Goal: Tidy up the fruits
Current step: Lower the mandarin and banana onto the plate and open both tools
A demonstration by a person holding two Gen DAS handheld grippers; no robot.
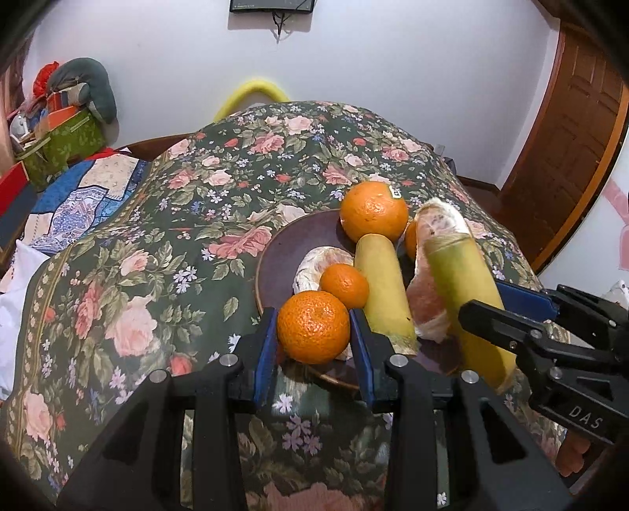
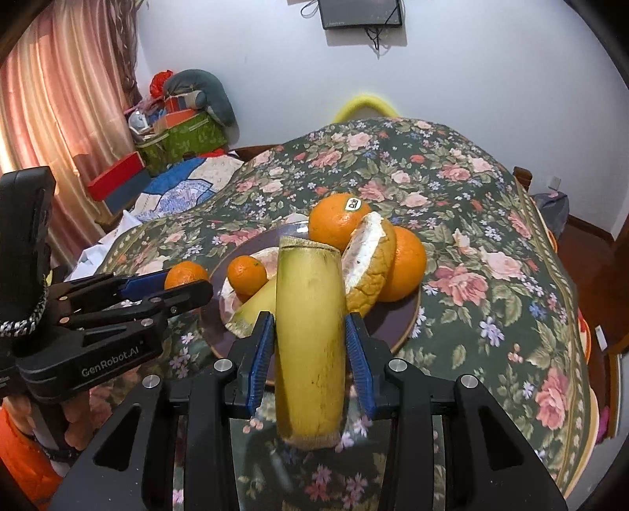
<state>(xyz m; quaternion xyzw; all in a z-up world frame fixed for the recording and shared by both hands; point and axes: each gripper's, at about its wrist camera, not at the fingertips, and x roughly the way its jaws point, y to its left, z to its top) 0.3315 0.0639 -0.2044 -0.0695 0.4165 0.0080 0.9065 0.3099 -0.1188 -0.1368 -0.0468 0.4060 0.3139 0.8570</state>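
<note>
Purple plate (image 2: 401, 318) near the tablecloth's (image 1: 129, 243) near edge already loaded: big orange (image 1: 373, 210), peeled pomelo pieces (image 1: 320, 261), one yellow stalk piece (image 1: 383, 287), small tangerine (image 1: 344, 285). Left gripper (image 1: 313, 334) clamped on a tangerine (image 1: 313, 332) at the plate's near rim; right gripper (image 2: 309, 353) clamped on a second stalk piece (image 2: 308, 338). Probably only these two left to place.

L wrist cam: low, close over near-left rim of plate (image 1: 271, 271), facing far wall. R wrist cam: close at near-right rim, same heading. Both share plate (image 2: 409, 314), floral cloth (image 1: 157, 220), wall screen (image 1: 272, 5); each catches the other's tongs.
</note>
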